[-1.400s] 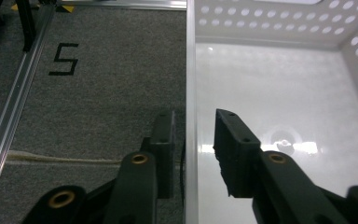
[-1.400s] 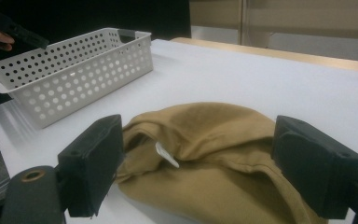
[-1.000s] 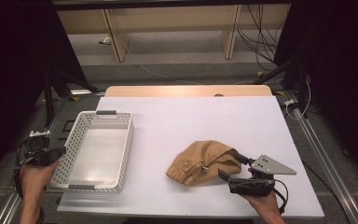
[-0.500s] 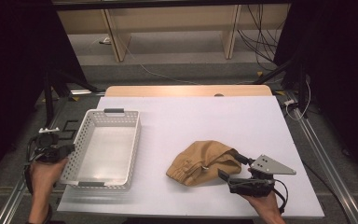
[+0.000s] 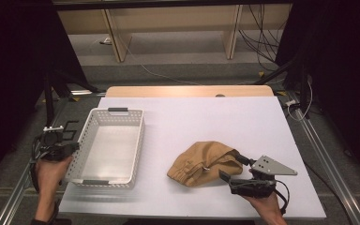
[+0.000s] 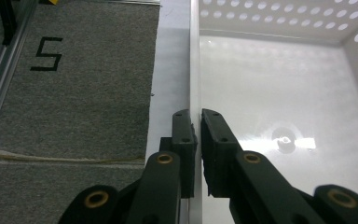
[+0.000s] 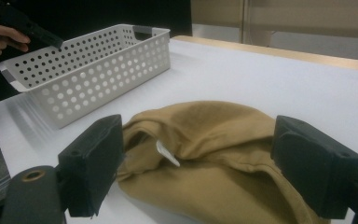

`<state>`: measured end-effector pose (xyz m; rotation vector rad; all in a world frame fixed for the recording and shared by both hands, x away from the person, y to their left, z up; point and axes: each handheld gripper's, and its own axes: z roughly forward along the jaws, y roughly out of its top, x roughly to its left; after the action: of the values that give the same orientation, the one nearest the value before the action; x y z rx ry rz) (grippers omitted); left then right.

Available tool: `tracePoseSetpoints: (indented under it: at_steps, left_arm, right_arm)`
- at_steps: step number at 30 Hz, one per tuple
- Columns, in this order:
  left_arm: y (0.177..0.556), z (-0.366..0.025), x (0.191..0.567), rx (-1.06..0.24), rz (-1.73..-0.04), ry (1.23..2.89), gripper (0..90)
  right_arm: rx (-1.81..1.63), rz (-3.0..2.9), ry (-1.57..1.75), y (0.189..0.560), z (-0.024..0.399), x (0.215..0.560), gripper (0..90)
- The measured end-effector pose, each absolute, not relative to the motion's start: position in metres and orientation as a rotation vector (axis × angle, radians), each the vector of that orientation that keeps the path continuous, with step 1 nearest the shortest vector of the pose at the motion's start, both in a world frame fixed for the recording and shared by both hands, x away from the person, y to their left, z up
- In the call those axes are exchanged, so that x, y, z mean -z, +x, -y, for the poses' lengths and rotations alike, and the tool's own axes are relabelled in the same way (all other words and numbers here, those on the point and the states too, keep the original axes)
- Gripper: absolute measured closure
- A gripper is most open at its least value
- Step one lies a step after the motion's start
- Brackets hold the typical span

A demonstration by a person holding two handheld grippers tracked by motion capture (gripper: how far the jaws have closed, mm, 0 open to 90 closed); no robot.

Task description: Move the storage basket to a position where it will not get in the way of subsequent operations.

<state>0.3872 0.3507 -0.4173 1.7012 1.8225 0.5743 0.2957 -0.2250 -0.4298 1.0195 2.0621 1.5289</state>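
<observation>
A white perforated basket (image 5: pixel 139 140) stands empty at the left of the table. My left gripper (image 5: pixel 74 146) is shut on its left wall. In the left gripper view the jaws (image 6: pixel 196 121) pinch that thin wall, with the basket (image 6: pixel 270 28) floor to their right. A crumpled tan cloth (image 5: pixel 201 161) lies at the front right. My right gripper (image 5: pixel 234 168) stands open at the cloth's right edge. In the right gripper view the cloth (image 7: pixel 214 135) lies between its wide-apart pads (image 7: pixel 93 163), and the basket (image 7: pixel 98 70) and the left gripper (image 7: pixel 51 41) show beyond.
The white table top (image 5: pixel 215 112) has a wooden strip along its far edge. Grey carpet with a black "5" mark (image 6: pixel 46 53) lies left of the table. Metal rails (image 5: pixel 330 164) run along both sides, and cables hang at the back right.
The basket has slid to the right and turned a little, with my left gripper holding its wall. The right gripper and the cloth have stayed put.
</observation>
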Motion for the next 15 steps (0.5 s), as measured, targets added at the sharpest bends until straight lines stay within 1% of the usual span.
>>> tracePoseSetpoints:
  at_steps: [3,7,15]
  left_arm:
    - [0.3893,-0.3478,0.4175,-0.589,-1.821,1.705,83.7]
    - [0.3921,-0.3445,0.4178,-0.564,-1.816,1.692,83.8]
    - [0.3938,-0.3405,0.4179,-0.566,-1.814,1.693,83.8]
  right_arm:
    - [-1.531,-2.062,1.022,0.2958,0.2251,0.4298,18.2]
    - [-1.53,-2.064,1.02,0.2957,0.2246,0.43,18.2]
    - [-1.531,-2.065,1.02,0.2956,0.2246,0.43,18.2]
